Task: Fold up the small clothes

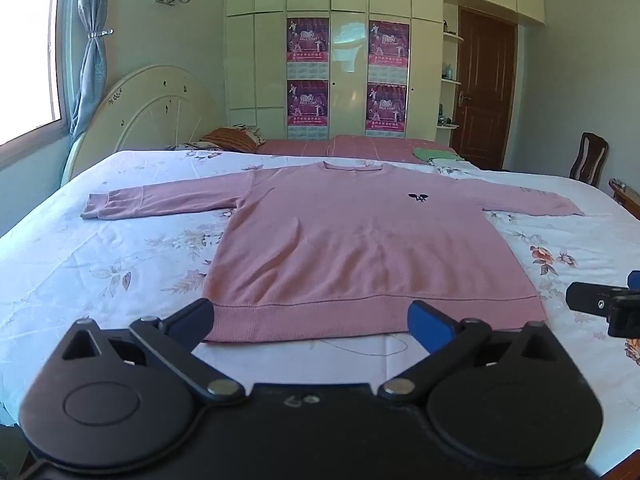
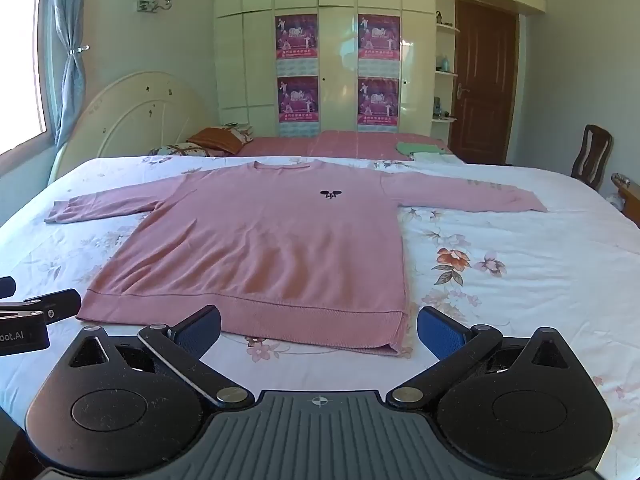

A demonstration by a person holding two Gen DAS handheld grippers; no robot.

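A pink long-sleeved sweater [image 1: 352,240] lies flat and face up on the bed, both sleeves spread out sideways, hem toward me. It also shows in the right wrist view [image 2: 272,240]. My left gripper [image 1: 316,320] is open and empty, hovering just before the hem's left half. My right gripper [image 2: 320,332] is open and empty, just before the hem's right corner. Each gripper shows at the edge of the other's view: the right one [image 1: 604,304] and the left one [image 2: 36,312].
The bed has a white floral sheet [image 1: 100,264]. A second bed with a pink cover [image 2: 340,142], pillows and a green cloth [image 2: 420,147] lies behind. A wardrobe and brown door [image 2: 480,80] stand at the back, a wooden chair [image 2: 592,156] at right.
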